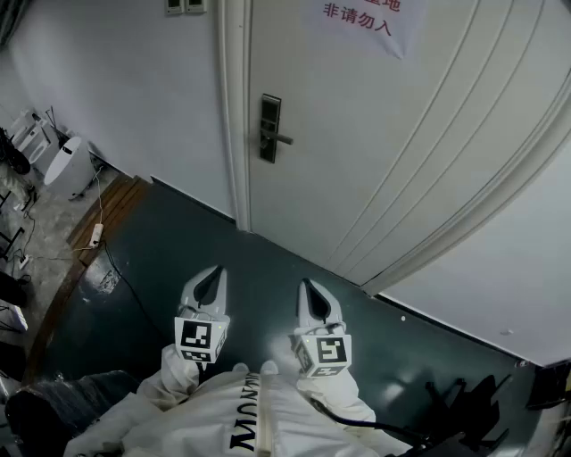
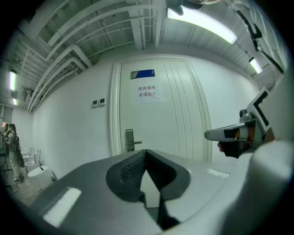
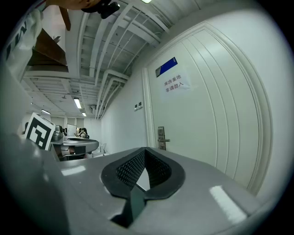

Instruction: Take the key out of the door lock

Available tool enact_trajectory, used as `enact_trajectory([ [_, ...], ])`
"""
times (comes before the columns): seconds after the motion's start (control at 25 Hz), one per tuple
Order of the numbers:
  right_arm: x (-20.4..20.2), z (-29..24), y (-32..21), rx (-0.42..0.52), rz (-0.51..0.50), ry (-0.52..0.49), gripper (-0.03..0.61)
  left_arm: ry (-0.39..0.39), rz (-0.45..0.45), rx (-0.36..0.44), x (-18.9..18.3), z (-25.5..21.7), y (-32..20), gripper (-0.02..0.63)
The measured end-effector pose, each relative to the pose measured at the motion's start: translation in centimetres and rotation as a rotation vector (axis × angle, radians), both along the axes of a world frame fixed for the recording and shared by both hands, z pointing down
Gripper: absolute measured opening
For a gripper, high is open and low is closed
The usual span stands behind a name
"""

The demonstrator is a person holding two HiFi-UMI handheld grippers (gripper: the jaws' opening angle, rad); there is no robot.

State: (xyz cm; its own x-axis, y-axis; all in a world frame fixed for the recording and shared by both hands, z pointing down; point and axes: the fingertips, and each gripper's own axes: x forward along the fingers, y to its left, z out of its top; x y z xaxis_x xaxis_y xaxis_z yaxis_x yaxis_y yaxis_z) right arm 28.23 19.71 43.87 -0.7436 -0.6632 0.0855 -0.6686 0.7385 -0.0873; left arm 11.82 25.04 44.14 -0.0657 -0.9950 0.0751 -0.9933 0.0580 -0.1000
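Observation:
A dark lock plate [image 1: 269, 128] with a lever handle sits on the white door [image 1: 393, 152], far ahead of both grippers. It is small in the left gripper view [image 2: 130, 140] and the right gripper view [image 3: 161, 137]. No key can be made out at this distance. My left gripper [image 1: 219, 270] and right gripper [image 1: 305, 285] are held side by side over the dark floor, pointing at the door. Both are shut with nothing between the jaws, as the left gripper [image 2: 147, 151] and right gripper [image 3: 145, 149] show in their own views.
A paper sign [image 1: 361, 20] hangs on the door and wall switches [image 1: 185, 6] sit left of the frame. A white appliance [image 1: 64, 165], a power strip [image 1: 95, 236] and cables lie at the left. Black stands [image 1: 464, 402] are at the bottom right. Desks [image 3: 78, 144] stand far left.

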Motion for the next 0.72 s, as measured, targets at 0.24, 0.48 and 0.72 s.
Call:
enact_trajectory([
  [0.24,0.5,0.4,0.1,-0.004,-0.01,-0.006,-0.002,-0.005,-0.014,-0.001,0.5,0.2,0.3,0.0],
  [0.48,1.0,0.7,0.1,-0.014,-0.025,-0.017,-0.002,-0.006,-0.033,-0.012,0.8,0.6,0.5,0.0],
  [0.72,1.9,0.6,-0.6,-0.031,-0.045,-0.061,0.0,-0.016,-0.041,-0.022,1.7,0.8,0.0,0.0],
])
